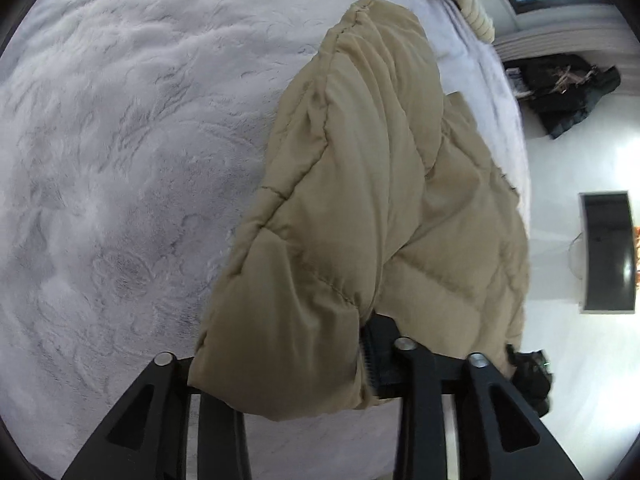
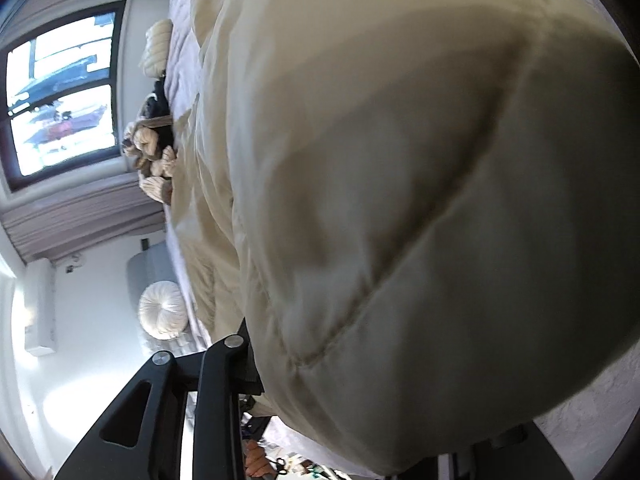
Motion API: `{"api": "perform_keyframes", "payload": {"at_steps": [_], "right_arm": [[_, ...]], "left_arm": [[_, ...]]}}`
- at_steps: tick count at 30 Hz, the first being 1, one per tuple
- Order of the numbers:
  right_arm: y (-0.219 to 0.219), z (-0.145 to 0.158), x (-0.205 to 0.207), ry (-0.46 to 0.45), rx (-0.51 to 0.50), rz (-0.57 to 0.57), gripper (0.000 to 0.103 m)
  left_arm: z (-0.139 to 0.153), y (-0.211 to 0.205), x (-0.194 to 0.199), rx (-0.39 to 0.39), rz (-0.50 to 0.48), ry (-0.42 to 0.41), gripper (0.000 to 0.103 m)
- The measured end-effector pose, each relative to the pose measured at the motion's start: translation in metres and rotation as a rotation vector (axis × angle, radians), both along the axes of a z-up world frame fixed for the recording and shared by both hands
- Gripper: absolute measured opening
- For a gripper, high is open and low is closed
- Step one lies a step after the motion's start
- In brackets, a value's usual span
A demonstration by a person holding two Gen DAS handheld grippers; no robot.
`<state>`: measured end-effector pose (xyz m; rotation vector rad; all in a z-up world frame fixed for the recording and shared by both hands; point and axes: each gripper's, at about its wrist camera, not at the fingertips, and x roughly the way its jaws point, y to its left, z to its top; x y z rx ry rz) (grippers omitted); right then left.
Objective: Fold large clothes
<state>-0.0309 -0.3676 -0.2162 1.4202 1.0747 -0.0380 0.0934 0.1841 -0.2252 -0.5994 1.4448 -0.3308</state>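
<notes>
A tan quilted puffer jacket (image 1: pixel 360 184) lies on a pale grey plush bedspread (image 1: pixel 120 140). My left gripper (image 1: pixel 316 372) is at the jacket's near end, and a padded sleeve with a black ribbed cuff (image 1: pixel 378 356) sits between its black fingers (image 1: pixel 412 392). The sleeve hangs lifted over the jacket's body. In the right wrist view the same jacket (image 2: pixel 420 200) bulges right against the lens and fills most of the frame. My right gripper (image 2: pixel 320 364) is pressed into it; only its left finger (image 2: pixel 216 392) shows, the other is hidden behind the fabric.
Folded knitwear and dark clothes (image 2: pixel 154 148) are piled at the bed's far end under a window (image 2: pixel 60 88). A round white cushion (image 2: pixel 162 314) sits beside the bed. A dark coat (image 1: pixel 560 92) and a black bin (image 1: pixel 608 252) are on the white floor.
</notes>
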Motion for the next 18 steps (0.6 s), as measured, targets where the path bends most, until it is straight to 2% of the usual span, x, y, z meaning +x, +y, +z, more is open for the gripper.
{"api": "perform_keyframes", "payload": {"at_steps": [1,2,5,7,13,16,17,18], "right_arm": [[0.0,0.004,0.003,0.012,-0.017,0.012,0.041],[0.001,0.006,0.005,0.024,-0.03,0.017,0.044],[0.002,0.015,0.011,0.072,-0.067,0.035,0.051],[0.006,0.022,0.015,0.088,-0.089,0.047,0.054],[0.009,0.043,0.022,0.132,-0.156,0.093,0.073],[0.016,0.048,0.017,0.142,-0.19,0.107,0.077],[0.022,0.051,0.01,0.144,-0.198,0.108,0.078],[0.03,0.052,0.01,0.147,-0.207,0.11,0.078]], "left_arm": [[0.003,-0.002,0.0,0.046,-0.01,0.003,0.059],[0.007,-0.004,0.001,0.089,-0.025,-0.002,0.06],[0.021,-0.007,-0.005,0.14,-0.053,-0.018,0.06],[0.029,-0.007,-0.007,0.16,-0.065,-0.029,0.06],[0.069,0.002,-0.005,0.225,-0.116,-0.122,0.06],[0.088,0.011,-0.001,0.239,-0.121,-0.164,0.061],[0.093,0.012,0.002,0.244,-0.122,-0.169,0.065],[0.096,0.012,0.006,0.249,-0.125,-0.177,0.076]]}}
